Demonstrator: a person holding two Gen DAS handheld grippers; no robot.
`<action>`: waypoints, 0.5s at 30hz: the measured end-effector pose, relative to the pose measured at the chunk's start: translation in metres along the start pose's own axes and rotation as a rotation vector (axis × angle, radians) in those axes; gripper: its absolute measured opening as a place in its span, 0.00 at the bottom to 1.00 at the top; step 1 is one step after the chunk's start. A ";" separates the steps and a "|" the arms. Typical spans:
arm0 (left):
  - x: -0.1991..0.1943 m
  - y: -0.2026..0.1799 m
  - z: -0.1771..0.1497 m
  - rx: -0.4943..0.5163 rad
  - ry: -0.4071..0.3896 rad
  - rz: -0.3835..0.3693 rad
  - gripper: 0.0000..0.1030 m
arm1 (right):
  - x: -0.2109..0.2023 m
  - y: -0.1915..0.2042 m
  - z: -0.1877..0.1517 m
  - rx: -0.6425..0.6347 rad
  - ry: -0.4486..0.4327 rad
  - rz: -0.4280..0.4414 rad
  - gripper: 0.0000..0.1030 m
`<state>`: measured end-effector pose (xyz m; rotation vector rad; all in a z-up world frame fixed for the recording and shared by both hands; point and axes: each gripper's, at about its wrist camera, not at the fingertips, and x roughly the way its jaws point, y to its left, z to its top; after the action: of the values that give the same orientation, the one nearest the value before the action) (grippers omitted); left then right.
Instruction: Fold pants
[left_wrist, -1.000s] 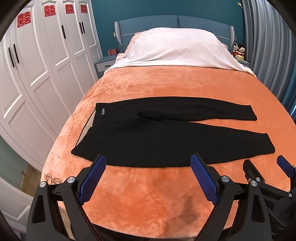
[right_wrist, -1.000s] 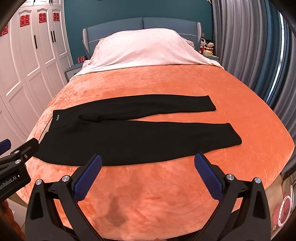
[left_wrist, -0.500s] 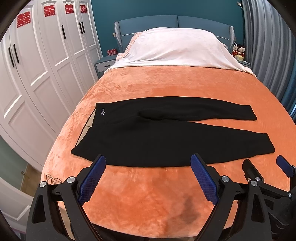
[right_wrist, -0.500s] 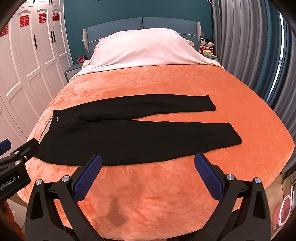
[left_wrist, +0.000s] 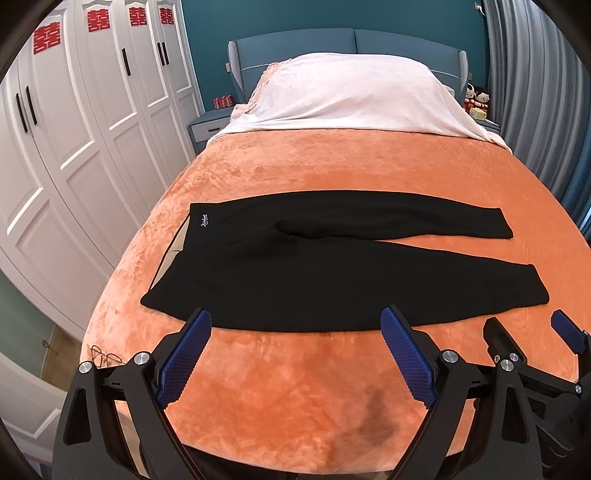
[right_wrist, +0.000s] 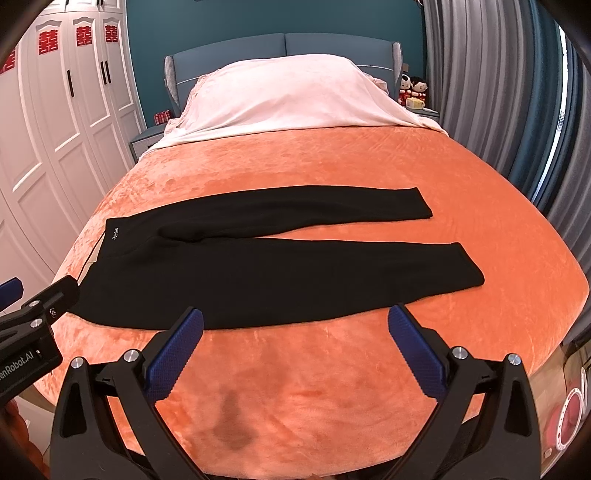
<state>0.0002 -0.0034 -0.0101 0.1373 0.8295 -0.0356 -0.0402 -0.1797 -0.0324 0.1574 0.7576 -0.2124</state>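
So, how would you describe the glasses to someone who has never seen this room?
Start at the bed's orange blanket. Follow its near edge to the corner on the wardrobe side, past the black pants. The glasses lie there, the only thin wire-framed thing on the blanket.

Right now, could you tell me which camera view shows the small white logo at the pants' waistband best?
The left wrist view: the logo sits nearer and larger there, its script visible though unreadable. In the right wrist view it is smaller, off to the left on the black pants.
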 end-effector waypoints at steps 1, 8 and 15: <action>0.000 0.000 0.000 -0.002 -0.001 0.003 0.88 | 0.000 0.000 -0.001 0.000 0.001 0.000 0.95; 0.009 -0.003 0.002 -0.001 0.022 0.005 0.88 | 0.009 0.002 -0.004 0.003 0.018 0.002 0.95; 0.020 -0.005 0.005 0.003 0.041 0.005 0.88 | 0.019 0.000 -0.003 0.009 0.039 0.004 0.95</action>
<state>0.0169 -0.0091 -0.0218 0.1436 0.8699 -0.0297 -0.0287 -0.1816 -0.0473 0.1722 0.7949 -0.2090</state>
